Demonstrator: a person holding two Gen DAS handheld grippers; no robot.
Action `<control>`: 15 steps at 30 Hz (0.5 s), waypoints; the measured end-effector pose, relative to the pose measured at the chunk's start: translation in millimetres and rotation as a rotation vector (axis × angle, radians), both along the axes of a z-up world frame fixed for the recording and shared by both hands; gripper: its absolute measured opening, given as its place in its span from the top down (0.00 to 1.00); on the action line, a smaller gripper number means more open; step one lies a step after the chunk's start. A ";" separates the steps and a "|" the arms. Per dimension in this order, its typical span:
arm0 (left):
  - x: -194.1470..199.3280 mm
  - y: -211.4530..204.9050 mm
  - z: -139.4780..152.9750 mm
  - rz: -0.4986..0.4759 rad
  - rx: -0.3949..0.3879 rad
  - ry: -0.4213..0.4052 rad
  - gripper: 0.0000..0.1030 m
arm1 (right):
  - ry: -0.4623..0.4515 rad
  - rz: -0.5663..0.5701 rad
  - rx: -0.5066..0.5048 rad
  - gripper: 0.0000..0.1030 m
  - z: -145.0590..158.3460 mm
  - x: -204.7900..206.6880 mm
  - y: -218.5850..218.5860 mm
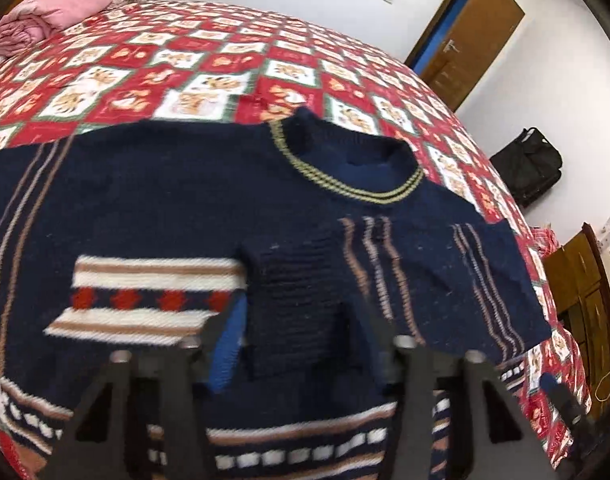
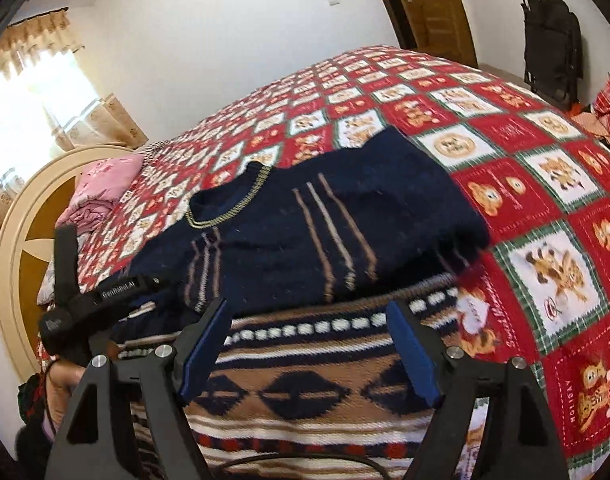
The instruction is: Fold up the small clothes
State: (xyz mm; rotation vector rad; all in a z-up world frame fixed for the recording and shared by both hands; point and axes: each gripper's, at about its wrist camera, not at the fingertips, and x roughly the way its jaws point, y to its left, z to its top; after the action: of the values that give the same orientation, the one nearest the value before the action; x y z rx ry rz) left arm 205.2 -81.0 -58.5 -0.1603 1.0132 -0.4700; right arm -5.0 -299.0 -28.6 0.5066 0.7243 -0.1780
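A small navy knitted sweater (image 1: 153, 184) with a yellow-striped collar (image 1: 369, 194) and brown and white bands lies flat on the bed. One sleeve (image 1: 301, 312) is folded over its chest. My left gripper (image 1: 293, 316) is open, fingers either side of the sleeve cuff, just above it. In the right wrist view the sweater (image 2: 345, 216) lies ahead, its patterned hem (image 2: 305, 384) nearest. My right gripper (image 2: 309, 344) is open and empty over the hem. The left gripper's body (image 2: 85, 300) shows at the left.
The bed has a red and white patterned bedspread (image 2: 545, 264). Folded pink bedding (image 1: 61, 8) lies at the head by a round headboard (image 2: 21, 232). A black bag (image 1: 529, 168) stands on the floor by a wooden door (image 1: 465, 36).
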 end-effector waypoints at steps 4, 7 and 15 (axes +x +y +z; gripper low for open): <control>-0.4 -11.3 -4.4 -0.064 -0.059 0.019 0.83 | 0.007 -0.043 0.032 0.22 -7.1 -4.6 -12.6; -2.9 -15.9 -2.4 -0.088 -0.086 0.002 0.85 | 0.009 -0.088 0.025 0.22 -5.1 -10.1 -24.2; 5.9 12.5 37.8 -0.045 -0.107 -0.084 0.86 | -0.035 -0.218 -0.006 0.22 17.6 -32.7 -60.0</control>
State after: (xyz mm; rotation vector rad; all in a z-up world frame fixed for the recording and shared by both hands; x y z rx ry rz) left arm 211.1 -68.5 -20.8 -0.2120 0.9113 -0.5681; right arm -37.7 -358.9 -11.0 0.5811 0.6331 -0.3735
